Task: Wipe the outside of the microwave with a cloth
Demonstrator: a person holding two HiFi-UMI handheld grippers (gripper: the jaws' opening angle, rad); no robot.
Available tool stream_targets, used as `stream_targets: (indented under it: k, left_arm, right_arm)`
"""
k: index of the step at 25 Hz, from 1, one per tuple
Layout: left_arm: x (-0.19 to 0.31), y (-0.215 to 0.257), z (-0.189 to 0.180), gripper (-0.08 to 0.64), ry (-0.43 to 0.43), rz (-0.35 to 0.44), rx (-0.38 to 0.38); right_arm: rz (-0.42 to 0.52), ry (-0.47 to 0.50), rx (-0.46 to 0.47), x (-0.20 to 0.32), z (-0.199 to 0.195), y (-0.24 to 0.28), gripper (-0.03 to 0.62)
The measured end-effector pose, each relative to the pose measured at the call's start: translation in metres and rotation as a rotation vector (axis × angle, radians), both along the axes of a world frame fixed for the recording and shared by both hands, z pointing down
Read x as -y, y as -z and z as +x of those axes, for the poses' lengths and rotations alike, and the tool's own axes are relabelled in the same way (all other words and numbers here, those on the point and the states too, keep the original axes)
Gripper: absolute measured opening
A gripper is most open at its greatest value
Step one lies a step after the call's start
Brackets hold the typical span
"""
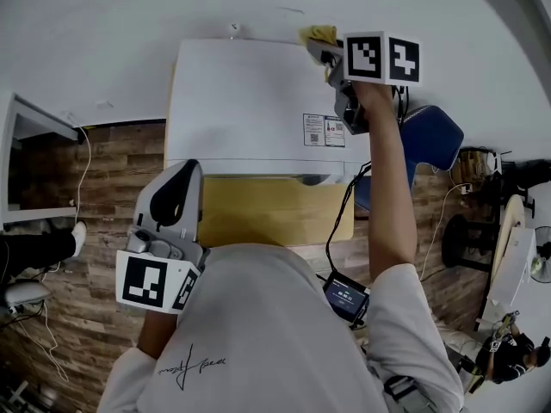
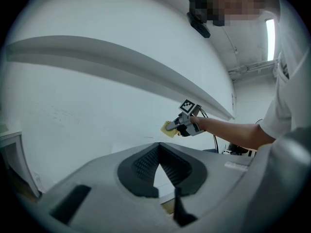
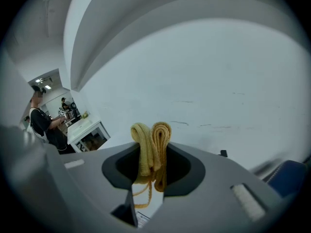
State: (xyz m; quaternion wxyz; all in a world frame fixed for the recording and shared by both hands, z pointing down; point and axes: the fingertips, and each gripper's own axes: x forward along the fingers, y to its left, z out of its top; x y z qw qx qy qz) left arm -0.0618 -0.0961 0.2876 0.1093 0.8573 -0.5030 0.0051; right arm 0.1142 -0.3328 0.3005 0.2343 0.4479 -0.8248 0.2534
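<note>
Yellow cloth [image 1: 319, 34] is folded and pinched between the jaws of your right gripper [image 3: 153, 148], which are closed tight on it. You hold it at the far right corner of the white microwave [image 1: 245, 101] top, close to the wall [image 1: 112, 33]. Your left gripper [image 2: 158, 147] hangs by the microwave's front left corner, off its top, jaws brought together at the tips with nothing between them. A printed label [image 1: 324, 131] lies near the top's front right edge.

Below us, wood-plank floor [image 1: 112, 179], blue chair [image 1: 435, 136] beside our table [image 1: 275, 213], white cabinet [image 1: 33, 120] at left, black cable [image 1: 343, 206] trailing to a small screened device [image 1: 347, 293].
</note>
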Motion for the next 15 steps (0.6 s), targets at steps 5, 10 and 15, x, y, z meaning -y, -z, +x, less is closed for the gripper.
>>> stream_targets:
  k: [5, 10, 15]
  left_arm:
    - [0.002, -0.002, 0.018, -0.006, -0.031, -0.004, 0.006]
    - [0.002, 0.002, 0.033, -0.006, -0.056, 0.004, 0.015]
    - [0.001, 0.0, 0.039, -0.006, -0.055, 0.0, 0.018]
  right_arm:
    - [-0.009, -0.084, -0.027, -0.004, 0.061, -0.006, 0.117]
    - [-0.022, -0.151, -0.068, -0.01, 0.11, -0.017, 0.117]
    - [-0.045, -0.194, -0.148, -0.013, 0.145, -0.038, 0.117]
